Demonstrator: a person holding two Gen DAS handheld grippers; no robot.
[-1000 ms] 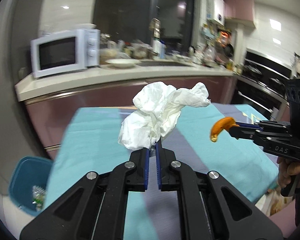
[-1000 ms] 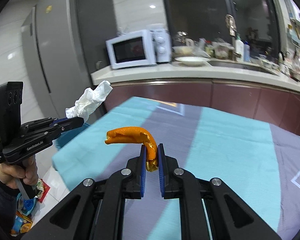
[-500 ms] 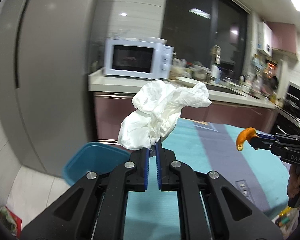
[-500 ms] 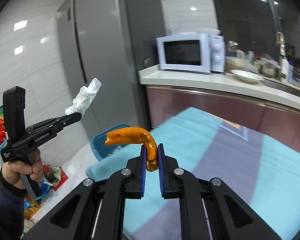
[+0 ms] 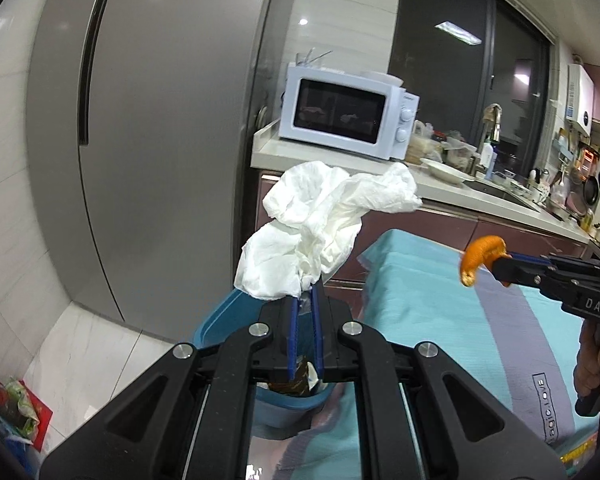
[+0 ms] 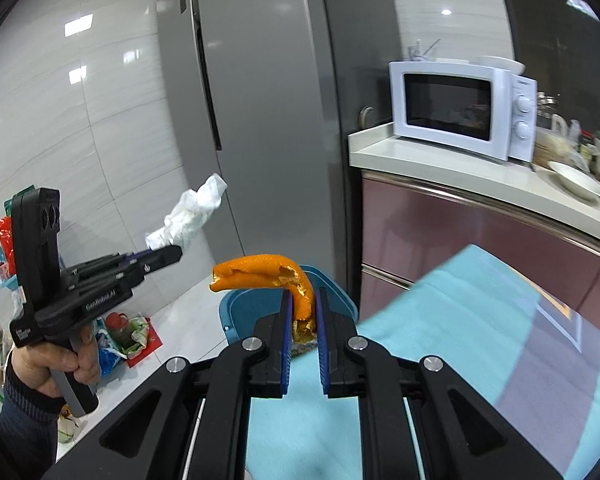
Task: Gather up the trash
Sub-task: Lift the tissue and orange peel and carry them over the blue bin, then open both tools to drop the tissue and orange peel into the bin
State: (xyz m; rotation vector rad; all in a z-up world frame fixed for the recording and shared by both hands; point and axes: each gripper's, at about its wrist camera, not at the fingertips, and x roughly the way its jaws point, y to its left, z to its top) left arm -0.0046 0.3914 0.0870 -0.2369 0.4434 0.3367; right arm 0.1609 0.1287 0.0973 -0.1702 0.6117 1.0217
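My left gripper (image 5: 305,298) is shut on a crumpled white tissue (image 5: 320,232) and holds it in the air above a blue bin (image 5: 220,320) on the floor. The bin holds some trash under my fingers. My right gripper (image 6: 302,300) is shut on a curved orange peel (image 6: 260,272) and holds it over the near rim of the same blue bin (image 6: 244,312). The right gripper with the peel (image 5: 480,256) shows at the right of the left wrist view. The left gripper with the tissue (image 6: 192,212) shows at the left of the right wrist view.
A table with a teal and grey cloth (image 5: 440,312) stands right of the bin. A grey fridge (image 5: 140,140) rises behind it. A counter carries a white microwave (image 5: 348,116) and a dish. Bags and packets (image 6: 128,332) lie on the floor at left.
Both grippers have swung left, away from the table and toward the fridge, each keeping its load. The blue bin now lies right under both grippers.
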